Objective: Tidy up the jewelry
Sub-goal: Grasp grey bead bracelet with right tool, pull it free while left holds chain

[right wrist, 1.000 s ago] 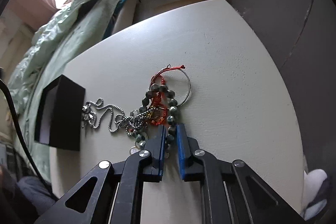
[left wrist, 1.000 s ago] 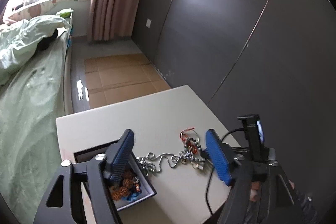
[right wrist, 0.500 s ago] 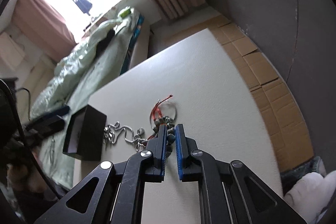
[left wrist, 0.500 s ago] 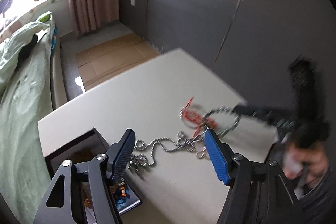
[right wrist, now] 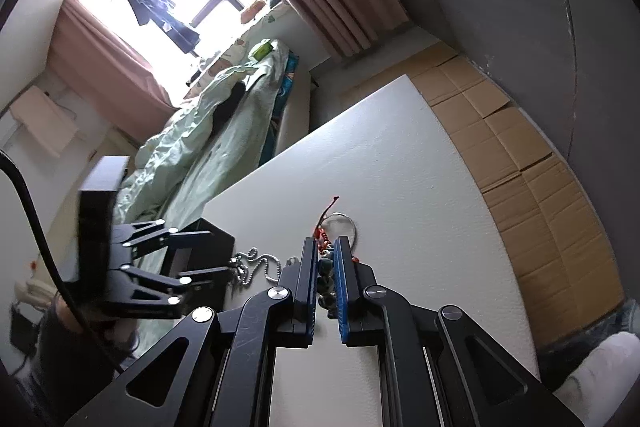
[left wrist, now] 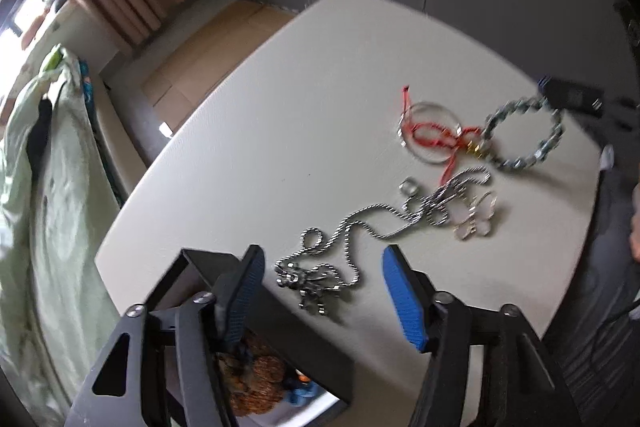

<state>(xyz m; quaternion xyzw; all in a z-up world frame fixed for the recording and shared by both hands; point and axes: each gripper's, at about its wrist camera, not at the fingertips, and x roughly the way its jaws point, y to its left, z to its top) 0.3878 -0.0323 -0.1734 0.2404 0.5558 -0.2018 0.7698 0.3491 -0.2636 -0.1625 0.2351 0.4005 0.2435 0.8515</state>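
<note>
Your silver chain [left wrist: 362,227] snakes across the white table, its pendant cluster nearest the black box [left wrist: 276,311] holding brown beads. Farther right lie a red-corded hoop [left wrist: 430,131], a butterfly charm [left wrist: 476,219] and a grey bead bracelet [left wrist: 524,135], its far end pinched.

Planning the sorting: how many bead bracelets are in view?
2. A grey-green bead bracelet is clamped in the right hand-held gripper; a brown bead bracelet lies inside the black box. Others may be hidden there.
</note>
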